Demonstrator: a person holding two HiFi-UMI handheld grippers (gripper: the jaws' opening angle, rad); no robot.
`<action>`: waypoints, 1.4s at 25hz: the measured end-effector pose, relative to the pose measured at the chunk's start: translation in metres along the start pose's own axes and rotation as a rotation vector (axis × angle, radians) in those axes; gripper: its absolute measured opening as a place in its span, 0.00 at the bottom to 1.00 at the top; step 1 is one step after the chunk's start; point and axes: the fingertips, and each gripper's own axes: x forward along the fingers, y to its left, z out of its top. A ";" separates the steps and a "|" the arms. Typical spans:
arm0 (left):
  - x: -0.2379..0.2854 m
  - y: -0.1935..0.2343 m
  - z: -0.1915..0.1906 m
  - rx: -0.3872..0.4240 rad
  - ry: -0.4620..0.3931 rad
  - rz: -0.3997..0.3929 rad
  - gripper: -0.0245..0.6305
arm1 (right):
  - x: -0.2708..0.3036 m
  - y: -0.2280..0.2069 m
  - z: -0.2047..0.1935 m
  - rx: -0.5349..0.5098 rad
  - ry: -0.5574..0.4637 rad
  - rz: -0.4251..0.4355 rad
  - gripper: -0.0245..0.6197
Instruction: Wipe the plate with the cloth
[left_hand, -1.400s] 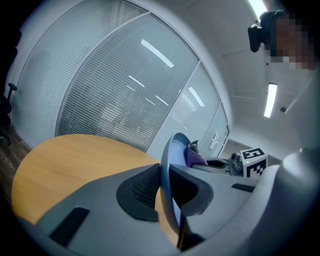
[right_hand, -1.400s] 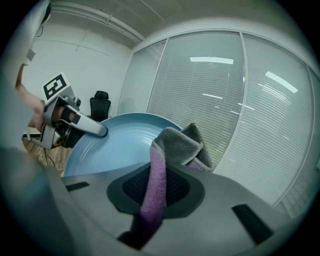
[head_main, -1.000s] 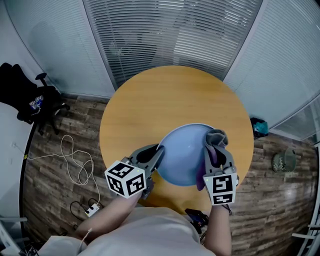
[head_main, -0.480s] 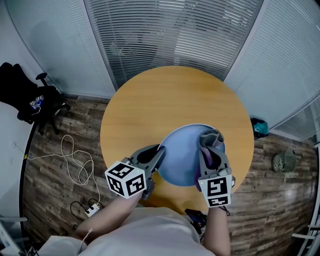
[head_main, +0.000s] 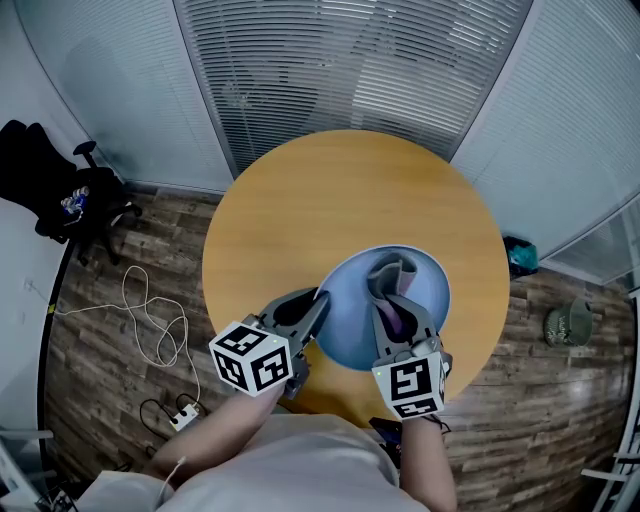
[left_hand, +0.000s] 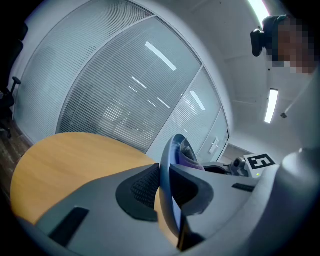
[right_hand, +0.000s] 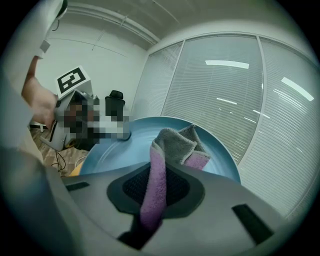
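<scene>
The right gripper (head_main: 396, 312), clenched on the grey-and-purple cloth (head_main: 388, 275), has slid leftward from the right rim of the blue plate (head_main: 345, 325) to its middle, so a wiping stroke seems under way. The cloth's length runs along the jaws, its free end pointing away from the person. The left gripper (head_main: 316, 306) clamps the plate's left rim over the table (head_main: 330, 200).

- The far half of the round table (head_main: 300, 210) lies bare, so there's wide-open room for a pass.
- The near side is crowded: the plate (head_main: 345, 325) takes up the near right, with the left gripper (head_main: 318, 303) clamped on its left rim.
- The right gripper (head_main: 393, 305), pinching the cloth (head_main: 390, 275), fills the plate's middle, leaving only a narrow lane between the two grippers.
- The blinds (head_main: 350, 70) wall off the ground beyond the table's far edge.
</scene>
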 end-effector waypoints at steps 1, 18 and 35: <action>-0.001 0.000 0.000 -0.001 -0.001 0.001 0.11 | 0.001 0.003 0.002 -0.004 -0.003 0.007 0.12; -0.005 0.002 0.000 -0.011 -0.006 0.000 0.11 | 0.014 0.053 0.026 -0.059 -0.036 0.133 0.12; -0.006 0.000 0.004 -0.024 -0.017 -0.003 0.11 | 0.003 0.031 0.016 -0.054 -0.008 0.096 0.12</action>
